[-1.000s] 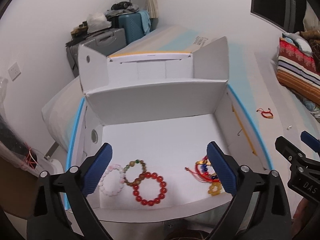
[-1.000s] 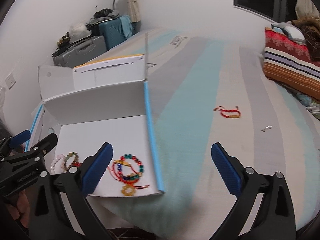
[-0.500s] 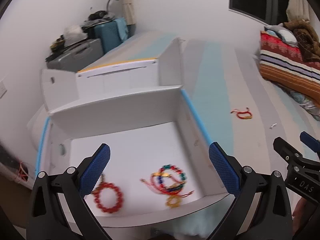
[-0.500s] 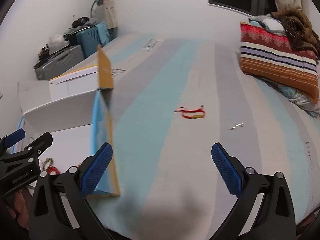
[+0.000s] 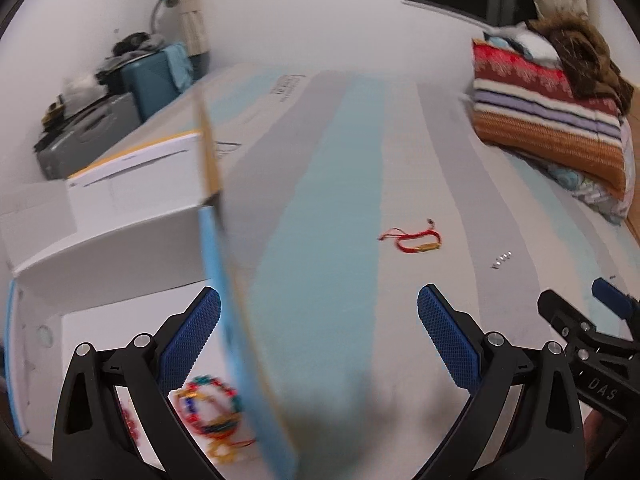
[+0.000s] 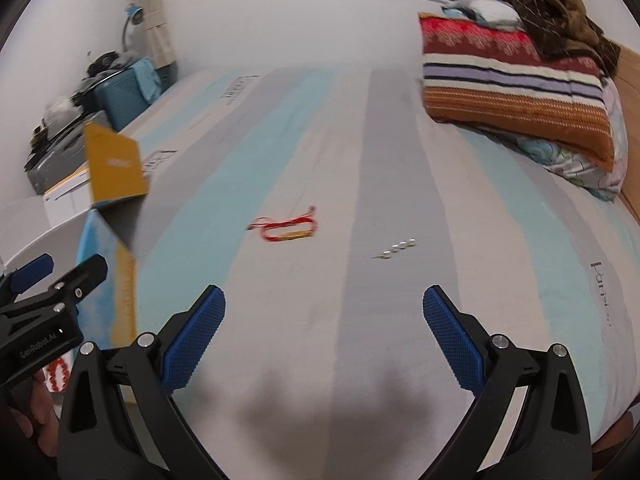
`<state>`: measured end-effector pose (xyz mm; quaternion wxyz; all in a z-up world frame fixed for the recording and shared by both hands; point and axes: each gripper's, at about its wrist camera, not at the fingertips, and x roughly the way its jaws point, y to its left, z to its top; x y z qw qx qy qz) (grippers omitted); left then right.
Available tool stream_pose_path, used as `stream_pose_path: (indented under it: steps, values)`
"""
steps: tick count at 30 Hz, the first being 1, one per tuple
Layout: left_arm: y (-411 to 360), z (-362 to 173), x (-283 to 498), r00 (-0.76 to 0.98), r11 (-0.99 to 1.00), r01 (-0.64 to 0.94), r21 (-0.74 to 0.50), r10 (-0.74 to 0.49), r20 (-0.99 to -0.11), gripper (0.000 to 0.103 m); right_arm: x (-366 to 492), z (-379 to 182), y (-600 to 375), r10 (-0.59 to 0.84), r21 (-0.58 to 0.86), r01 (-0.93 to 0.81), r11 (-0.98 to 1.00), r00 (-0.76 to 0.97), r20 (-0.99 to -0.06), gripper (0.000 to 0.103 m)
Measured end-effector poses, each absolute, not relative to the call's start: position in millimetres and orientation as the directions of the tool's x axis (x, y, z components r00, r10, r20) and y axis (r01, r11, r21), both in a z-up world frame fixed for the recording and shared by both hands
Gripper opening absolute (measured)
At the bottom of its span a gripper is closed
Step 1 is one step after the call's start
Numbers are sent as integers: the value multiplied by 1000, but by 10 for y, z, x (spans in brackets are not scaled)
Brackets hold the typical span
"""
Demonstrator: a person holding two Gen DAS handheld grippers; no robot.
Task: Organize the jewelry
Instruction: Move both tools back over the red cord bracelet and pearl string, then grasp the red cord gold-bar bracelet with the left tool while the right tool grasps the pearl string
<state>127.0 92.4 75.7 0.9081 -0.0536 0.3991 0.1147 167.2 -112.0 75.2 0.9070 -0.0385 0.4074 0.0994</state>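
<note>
Both grippers are wide open and holding nothing, left gripper (image 5: 319,336) and right gripper (image 6: 323,336) hovering over the bed (image 6: 360,160). The red bracelet (image 6: 286,227) lies loose on the striped sheet out ahead of them, with a little row of silver beads (image 6: 398,249) just to its right. The box (image 5: 120,240) sits off to the left, its blue wall (image 5: 240,360) cutting right between the left gripper's fingers, and a beaded bracelet (image 5: 210,404) inside looks blurry. A striped pillow (image 6: 516,92) sits far right, and suitcases (image 5: 120,112) and a lamp (image 5: 168,0) stand against the white wall.
</note>
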Motion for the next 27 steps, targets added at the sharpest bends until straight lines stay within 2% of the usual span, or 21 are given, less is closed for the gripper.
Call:
stream_pose_path:
  steps: [17, 27]
  values:
    - [483, -158, 2674, 585, 978, -208, -17, 110, -803, 97, 2983, -121, -1716, 107, 45, -128, 991, 530, -841, 95]
    - [463, -564, 3104, 540, 973, -228, 24, 147, -828, 97, 3326, -438, -1668, 121, 63, -133, 989, 489, -864, 95]
